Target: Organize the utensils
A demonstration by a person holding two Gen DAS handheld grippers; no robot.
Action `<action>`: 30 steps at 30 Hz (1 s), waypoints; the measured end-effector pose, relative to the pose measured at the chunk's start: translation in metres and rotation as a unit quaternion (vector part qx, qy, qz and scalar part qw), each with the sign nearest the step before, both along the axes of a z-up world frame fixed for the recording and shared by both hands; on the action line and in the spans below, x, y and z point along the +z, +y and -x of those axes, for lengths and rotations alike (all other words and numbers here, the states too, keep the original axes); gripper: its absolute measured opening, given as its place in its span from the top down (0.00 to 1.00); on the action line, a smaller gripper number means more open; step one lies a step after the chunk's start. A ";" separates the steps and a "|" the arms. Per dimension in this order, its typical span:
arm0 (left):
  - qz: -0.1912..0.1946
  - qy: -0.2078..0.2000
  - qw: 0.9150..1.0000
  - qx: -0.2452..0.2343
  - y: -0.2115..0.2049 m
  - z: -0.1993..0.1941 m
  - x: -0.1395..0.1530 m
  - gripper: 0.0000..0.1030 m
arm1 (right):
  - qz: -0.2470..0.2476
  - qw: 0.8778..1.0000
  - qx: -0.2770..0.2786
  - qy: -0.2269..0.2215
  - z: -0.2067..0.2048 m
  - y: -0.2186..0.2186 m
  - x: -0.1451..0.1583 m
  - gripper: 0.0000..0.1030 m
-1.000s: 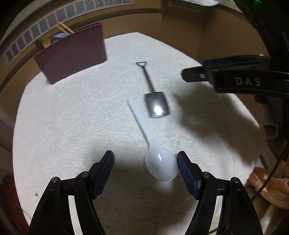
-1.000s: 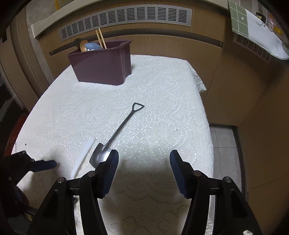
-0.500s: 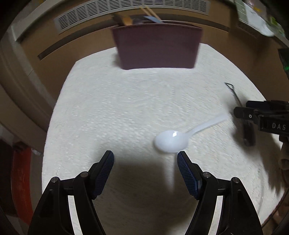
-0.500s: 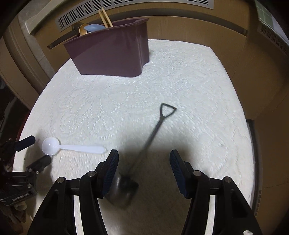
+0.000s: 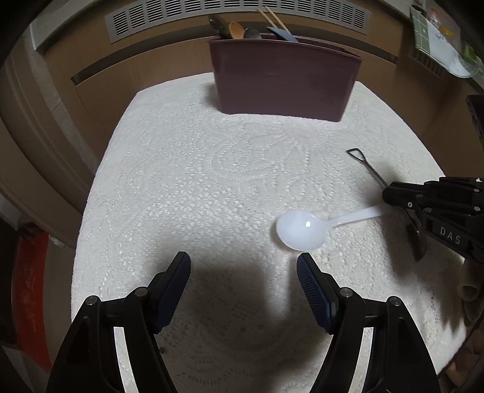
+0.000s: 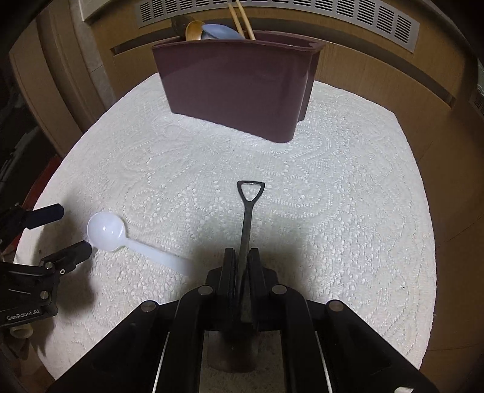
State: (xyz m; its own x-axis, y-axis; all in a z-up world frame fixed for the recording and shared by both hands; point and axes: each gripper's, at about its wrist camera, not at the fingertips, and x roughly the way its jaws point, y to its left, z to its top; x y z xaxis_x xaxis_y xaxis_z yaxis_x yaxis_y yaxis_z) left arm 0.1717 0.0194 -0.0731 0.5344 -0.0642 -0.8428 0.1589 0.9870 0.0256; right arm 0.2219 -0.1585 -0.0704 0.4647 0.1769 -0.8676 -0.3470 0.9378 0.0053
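Observation:
A dark metal shovel-shaped spoon (image 6: pixel 248 211) lies on the white lace tablecloth (image 6: pixel 348 211), handle loop pointing at the maroon bin (image 6: pixel 236 87). My right gripper (image 6: pixel 242 254) is closing, and its pads press on the spoon's shaft just above the blade. A white plastic spoon (image 5: pixel 299 229) lies beside it, bowl up. My left gripper (image 5: pixel 243 260) hangs open over the cloth; the white spoon's bowl sits just beyond its right fingertip (image 5: pixel 304 263), untouched. In the left wrist view, the right gripper (image 5: pixel 390 193) covers the shovel spoon (image 5: pixel 366 166) at mid-handle.
The maroon bin (image 5: pixel 281 81) stands at the table's far edge and holds chopsticks (image 6: pixel 242 18), a wooden spoon and a blue spoon. Brown cabinet fronts with a vent grille (image 5: pixel 236 12) rise behind it. The cloth falls away at the table's edges on both sides.
My right gripper moved in over the shovel spoon and shut on its shaft. My left gripper swung around to face the bin, so the white spoon now lies to its right.

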 end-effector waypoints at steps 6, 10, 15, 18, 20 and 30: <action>0.000 -0.003 1.000 0.003 -0.008 -0.020 -0.002 0.29 | 0.001 1.000 0.028 0.006 0.031 0.003 0.000 0.89; 0.011 -0.014 1.000 0.020 -0.009 -0.050 -0.001 0.29 | -0.024 0.999 0.042 0.023 0.044 0.003 0.001 0.83; 0.034 -0.016 0.998 0.048 0.001 -0.071 0.012 0.29 | -0.032 0.999 0.030 0.005 0.050 -0.009 0.009 0.55; 0.041 -0.001 0.998 0.045 0.002 -0.056 0.018 0.29 | -0.020 0.999 -0.005 -0.034 0.050 -0.029 0.017 0.39; 0.066 0.034 0.997 0.037 0.002 -0.042 0.015 0.29 | -0.016 0.998 -0.029 -0.048 0.046 -0.044 0.018 0.27; 0.141 0.089 0.986 -0.020 -0.040 -0.031 -0.001 0.29 | -0.038 0.994 -0.097 -0.045 0.042 -0.084 0.000 0.24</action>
